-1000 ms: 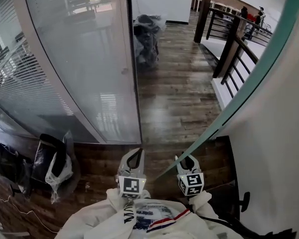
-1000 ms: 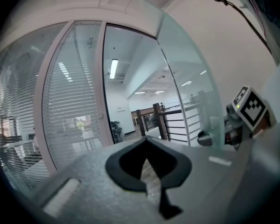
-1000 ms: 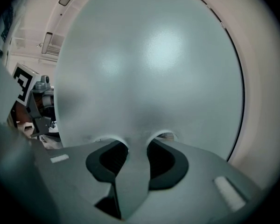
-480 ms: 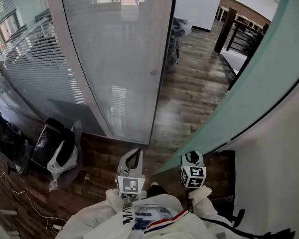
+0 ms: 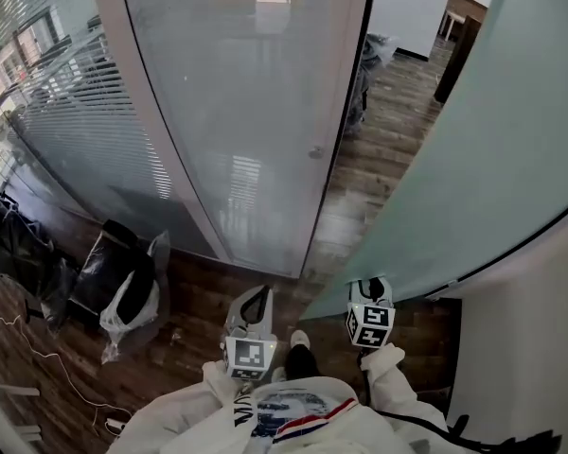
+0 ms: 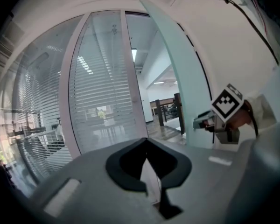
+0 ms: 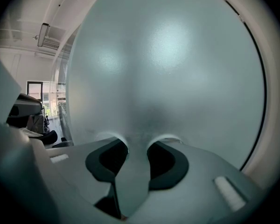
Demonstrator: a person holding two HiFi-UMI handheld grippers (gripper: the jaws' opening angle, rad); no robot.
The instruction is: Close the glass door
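Note:
The frosted glass door (image 5: 492, 140) stands part open, slanting across the right of the head view. My right gripper (image 5: 370, 287) has its jaws apart, with its tips against the door's face near the lower edge. In the right gripper view the door (image 7: 168, 69) fills the picture beyond the right gripper (image 7: 137, 141). Nothing is gripped between the jaws. My left gripper (image 5: 257, 301) hangs shut and empty in front of the doorway, short of the fixed glass panel (image 5: 256, 121). The left gripper view shows the left gripper (image 6: 147, 141), with the door (image 6: 186, 92) and the right gripper (image 6: 200, 122) on the right.
Black and white bags (image 5: 123, 287) lie on the wooden floor at the left, below a glass wall with blinds (image 5: 66, 130). A white wall (image 5: 530, 348) runs along the right. A wrapped bundle (image 5: 364, 74) stands in the corridor beyond the gap. The person's shoe (image 5: 300, 340) shows between the grippers.
The door has swung further toward the fixed panel, narrowing the gap to the corridor. Both grippers moved forward, the right one staying on the door.

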